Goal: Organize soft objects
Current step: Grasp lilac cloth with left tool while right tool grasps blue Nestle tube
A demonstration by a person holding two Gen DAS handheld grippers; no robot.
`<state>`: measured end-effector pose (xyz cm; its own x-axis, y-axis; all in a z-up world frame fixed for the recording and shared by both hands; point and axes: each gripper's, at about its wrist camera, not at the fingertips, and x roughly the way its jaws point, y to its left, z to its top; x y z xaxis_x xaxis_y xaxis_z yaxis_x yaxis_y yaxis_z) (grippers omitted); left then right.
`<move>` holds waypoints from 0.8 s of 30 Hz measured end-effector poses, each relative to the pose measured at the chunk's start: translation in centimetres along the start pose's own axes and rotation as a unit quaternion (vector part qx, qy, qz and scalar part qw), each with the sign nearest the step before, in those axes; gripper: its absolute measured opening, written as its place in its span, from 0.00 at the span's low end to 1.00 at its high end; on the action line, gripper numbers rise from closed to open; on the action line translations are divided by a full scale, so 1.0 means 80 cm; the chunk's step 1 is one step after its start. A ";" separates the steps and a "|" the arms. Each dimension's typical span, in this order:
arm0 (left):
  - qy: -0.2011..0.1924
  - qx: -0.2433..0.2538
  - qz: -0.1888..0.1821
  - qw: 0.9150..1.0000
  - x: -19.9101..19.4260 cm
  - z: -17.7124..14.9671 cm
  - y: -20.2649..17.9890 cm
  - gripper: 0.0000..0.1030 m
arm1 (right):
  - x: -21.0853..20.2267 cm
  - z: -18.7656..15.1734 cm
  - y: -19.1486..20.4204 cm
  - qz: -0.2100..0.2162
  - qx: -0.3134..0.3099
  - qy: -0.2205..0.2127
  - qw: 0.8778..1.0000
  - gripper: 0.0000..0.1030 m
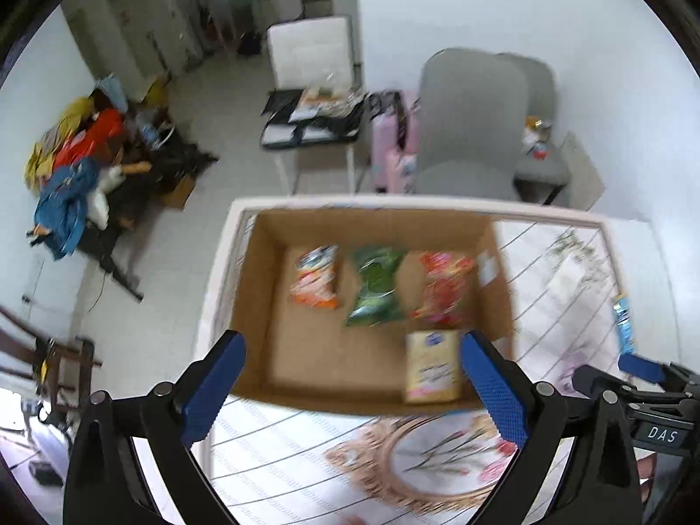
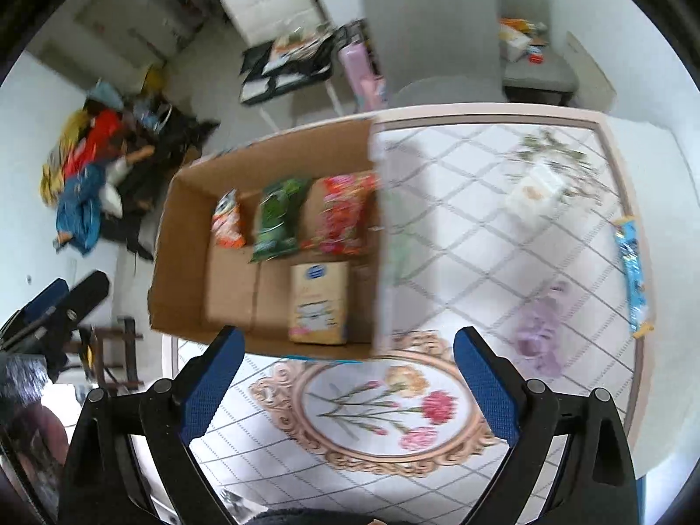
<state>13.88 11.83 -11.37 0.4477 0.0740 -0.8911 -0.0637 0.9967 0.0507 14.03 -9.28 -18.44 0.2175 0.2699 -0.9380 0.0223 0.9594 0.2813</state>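
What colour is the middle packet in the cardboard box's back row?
Green packet, clearest in the right wrist view.

Packets in cardboard box (image 1: pixel 262 306) motion-blurred, labels unreadable; yellow packet (image 1: pixel 433 367) partly hidden

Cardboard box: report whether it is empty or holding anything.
Not empty. The cardboard box is open-topped and holds four packs: an orange pack, a green pack, a red pack and a beige pack lying flat.
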 end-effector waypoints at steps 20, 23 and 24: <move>0.253 0.146 -0.125 0.948 0.224 -0.090 -0.402 0.83 | 0.072 0.037 -0.425 -0.145 0.078 0.100 0.981 0.97; 0.295 0.131 -0.122 0.938 0.268 -0.109 -0.416 0.80 | 0.107 0.046 -0.440 -0.148 0.070 0.123 0.979 0.96; 0.304 0.129 -0.117 0.937 0.278 -0.113 -0.420 0.74 | 0.120 0.049 -0.445 -0.149 0.065 0.132 0.978 0.96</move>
<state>17.93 -20.29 -37.00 -0.1731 -0.1021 -0.9796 0.2249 0.9643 -0.1402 19.14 -41.19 -36.64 -0.0764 0.0087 -0.9970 0.1747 0.9846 -0.0048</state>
